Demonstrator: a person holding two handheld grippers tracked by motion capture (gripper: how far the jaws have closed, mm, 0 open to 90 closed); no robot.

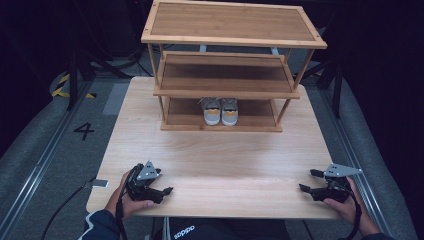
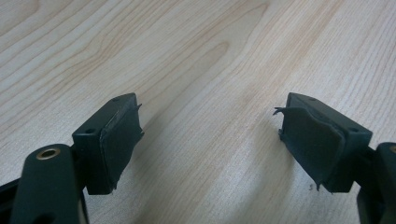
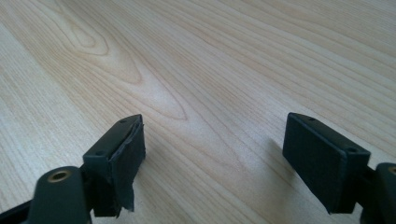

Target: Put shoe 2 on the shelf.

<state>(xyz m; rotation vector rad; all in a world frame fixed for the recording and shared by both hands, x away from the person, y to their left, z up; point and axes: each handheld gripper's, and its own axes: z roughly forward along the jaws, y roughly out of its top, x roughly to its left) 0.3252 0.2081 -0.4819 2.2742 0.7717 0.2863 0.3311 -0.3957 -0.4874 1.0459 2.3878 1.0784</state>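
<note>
- The left tool (image 1: 156,184) is being held in the person's left hand (image 1: 129,200) at the near left part of the surface (image 1: 220,155), with a grey three-cornered plate (image 1: 148,171) carried on top.
- In the left gripper view, the left tool (image 2: 210,140) is being seen with its jaws spread wide, nothing being pinched between the worn pads (image 2: 122,140); only pale wood grain is being shown in the gap.
- The right tool (image 1: 307,181) is being held in the person's right hand (image 1: 342,200) at the near right part of the surface, with its own grey plate (image 1: 341,170) on top.
- In the right gripper view, the right tool (image 3: 214,149) is likewise being seen spread apart, with nothing being gripped; bare wood is lying between the jaws.
- The two tools are being kept well apart, each being pointed inward toward the middle of the surface.
- A cable (image 1: 65,207) is being trailed off the near left edge toward the floor.
- Farther away, a three-tier wooden rack (image 1: 227,65) is being borne on the far half of the surface.
- A pair of shoes (image 1: 220,111), grey with yellow heels, is being kept on the lowest shelf of the rack, side by side and touching, heels facing the person.
- Beside the surface on the left, a "4" (image 1: 84,131) is being shown on the grey floor.
</note>
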